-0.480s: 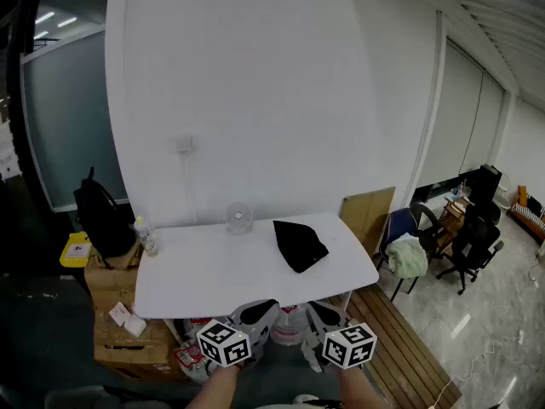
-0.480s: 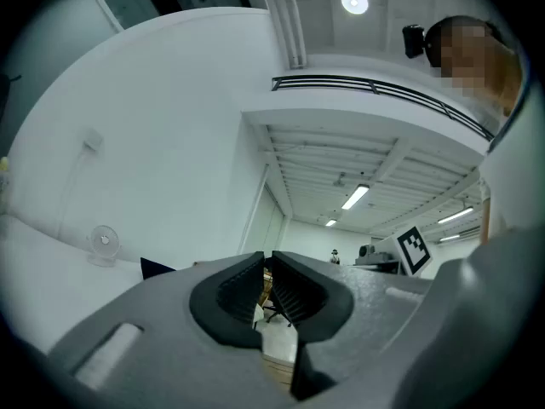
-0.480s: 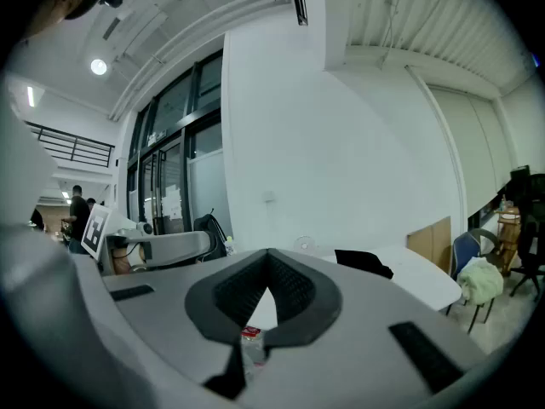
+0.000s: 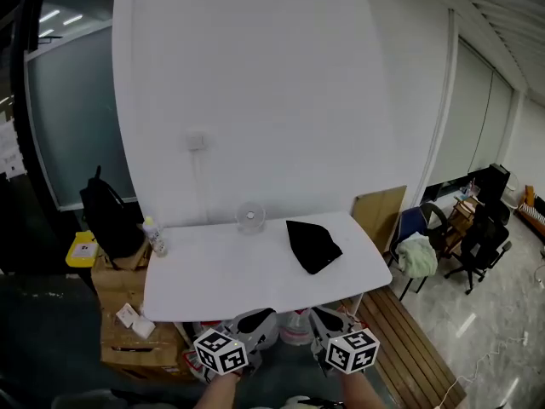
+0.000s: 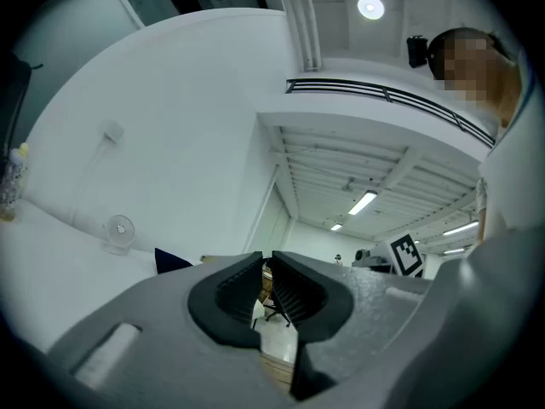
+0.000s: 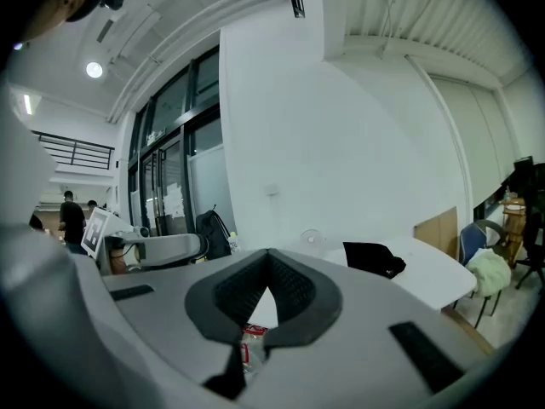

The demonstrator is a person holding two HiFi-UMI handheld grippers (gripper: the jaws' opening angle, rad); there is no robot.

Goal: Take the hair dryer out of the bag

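Head view: black bag [image 4: 312, 245] on table [image 4: 220, 273]

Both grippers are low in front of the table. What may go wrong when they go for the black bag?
1. Left gripper and right gripper are shut and empty; reaching the bag like this may only push it along the table.
2. The small fan stands near the bag; a wide reach might knock it over.
3. The bag's opening is not visible, so a first grip may miss it.
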